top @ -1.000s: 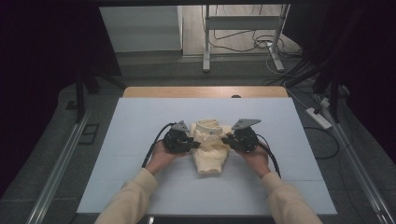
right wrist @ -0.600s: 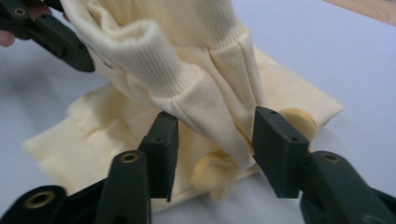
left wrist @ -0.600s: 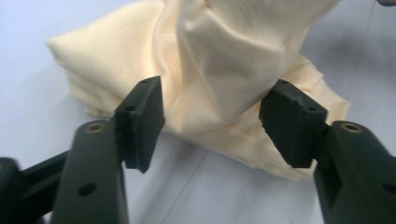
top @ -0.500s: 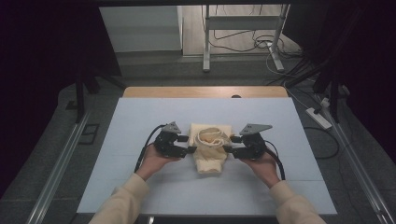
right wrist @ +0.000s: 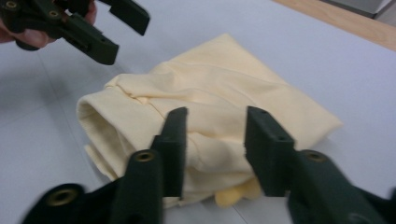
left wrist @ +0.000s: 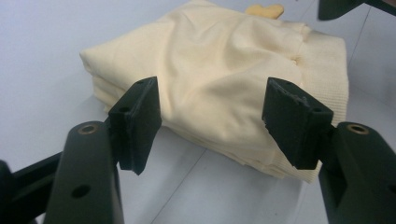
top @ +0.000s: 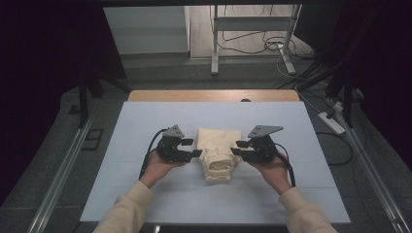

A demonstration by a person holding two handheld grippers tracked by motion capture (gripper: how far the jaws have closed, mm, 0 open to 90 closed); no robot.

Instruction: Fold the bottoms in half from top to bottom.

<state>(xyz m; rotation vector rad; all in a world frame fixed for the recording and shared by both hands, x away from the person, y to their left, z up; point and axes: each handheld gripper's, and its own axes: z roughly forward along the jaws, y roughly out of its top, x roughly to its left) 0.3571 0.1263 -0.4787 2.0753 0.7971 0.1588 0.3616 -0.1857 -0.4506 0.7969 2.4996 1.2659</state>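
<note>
Lying folded on the pale blue table, a cream-yellow garment rests between the two grippers. At its one side the left gripper hovers with jaws spread and empty, having just been opening. At the other side the right gripper is also released, jaws parted with nothing pinched, though they have just been narrowing

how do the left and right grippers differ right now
The left gripper stands wider open than the right gripper, whose jaws have just been closing. The left sits at the left edge of the cream cloth, the right at its right edge. Both hold nothing, point inward at the cloth and carry a grey plate.
</note>
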